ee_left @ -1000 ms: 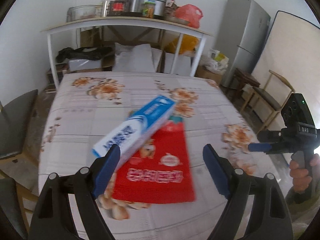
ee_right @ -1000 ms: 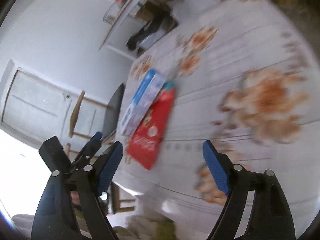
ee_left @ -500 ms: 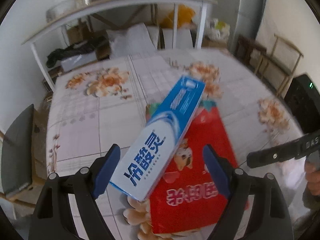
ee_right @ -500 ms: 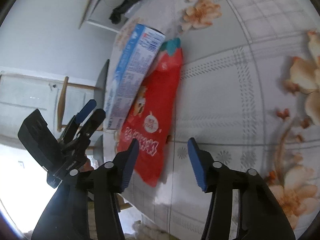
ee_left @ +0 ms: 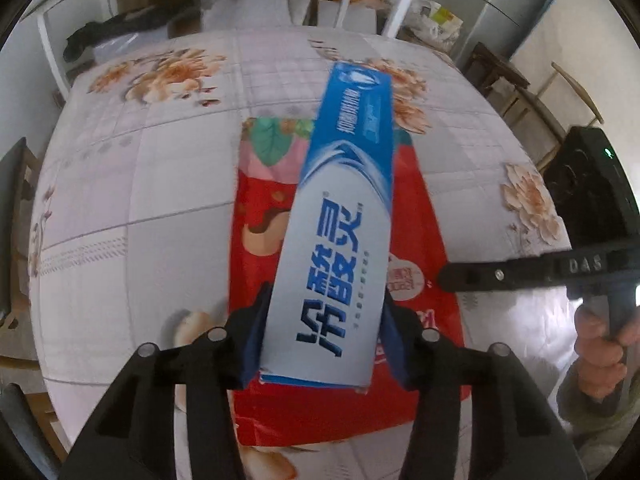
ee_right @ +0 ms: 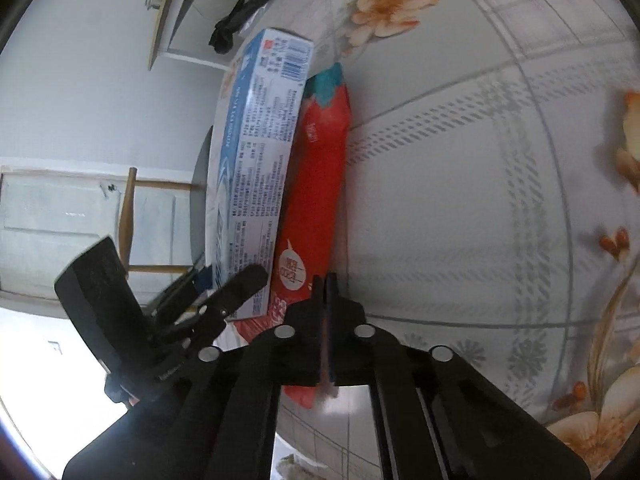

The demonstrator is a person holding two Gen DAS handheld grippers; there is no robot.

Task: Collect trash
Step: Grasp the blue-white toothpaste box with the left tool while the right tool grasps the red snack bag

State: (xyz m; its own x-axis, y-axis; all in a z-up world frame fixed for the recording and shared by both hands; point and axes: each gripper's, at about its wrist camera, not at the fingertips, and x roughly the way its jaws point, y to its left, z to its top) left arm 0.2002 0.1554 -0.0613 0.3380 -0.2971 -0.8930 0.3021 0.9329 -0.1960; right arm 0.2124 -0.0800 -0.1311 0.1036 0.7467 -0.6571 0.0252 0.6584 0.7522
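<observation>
A blue and white toothpaste box (ee_left: 340, 240) lies slanted on top of a flat red snack bag (ee_left: 416, 216) on the flowered tablecloth (ee_left: 120, 200). My left gripper (ee_left: 324, 340) is closing on the box's near end, and its blue pads touch both long sides. In the right wrist view the box (ee_right: 256, 152) and the bag (ee_right: 320, 184) lie side by side, with the left gripper (ee_right: 224, 284) at the box's end. My right gripper (ee_right: 326, 284) is shut on the bag's near edge. From the left wrist view, the right gripper (ee_left: 440, 280) meets the bag's right edge.
A white rack with bags and pillows (ee_left: 248, 4) stands behind the table. A fridge (ee_left: 504, 12) and wooden chairs (ee_left: 520, 92) are to the right, and a dark chair (ee_left: 12, 220) to the left. A person's hand (ee_left: 600, 348) holds the right gripper's handle.
My left gripper came down over the box and its jaws narrowed onto the near end. My right gripper moved in to the red bag's edge and shut.
</observation>
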